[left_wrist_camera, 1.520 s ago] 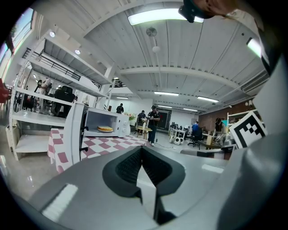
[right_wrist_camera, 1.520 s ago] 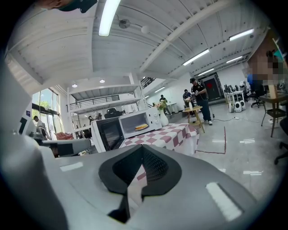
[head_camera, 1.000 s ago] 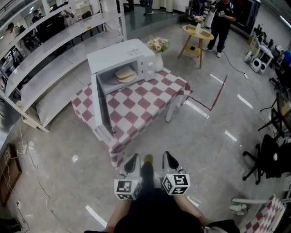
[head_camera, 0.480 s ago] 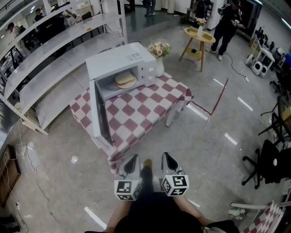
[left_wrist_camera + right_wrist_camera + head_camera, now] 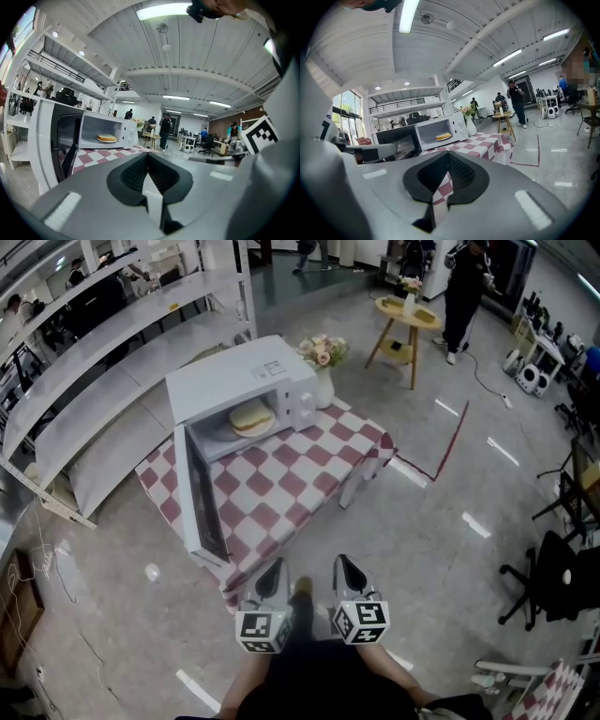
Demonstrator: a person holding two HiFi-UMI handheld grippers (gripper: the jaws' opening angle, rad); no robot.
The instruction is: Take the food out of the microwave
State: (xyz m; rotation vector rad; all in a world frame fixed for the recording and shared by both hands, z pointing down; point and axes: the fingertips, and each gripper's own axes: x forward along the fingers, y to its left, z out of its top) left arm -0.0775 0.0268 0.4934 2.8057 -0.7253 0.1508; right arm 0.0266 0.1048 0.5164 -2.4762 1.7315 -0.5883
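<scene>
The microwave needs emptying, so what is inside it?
The open microwave holds one round, bun-like food on a pale dish. The cavity's far corners are hidden by its own walls, so anything there cannot be seen.

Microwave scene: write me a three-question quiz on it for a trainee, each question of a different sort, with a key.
1. True or false: the door of the microwave stands open.
2. Where is the food? A) inside the microwave B) on the checked tablecloth C) on the round side table
3. Fill in: the vase beside the microwave holds ____.

Key: 1 true; 2 A; 3 flowers.
</scene>
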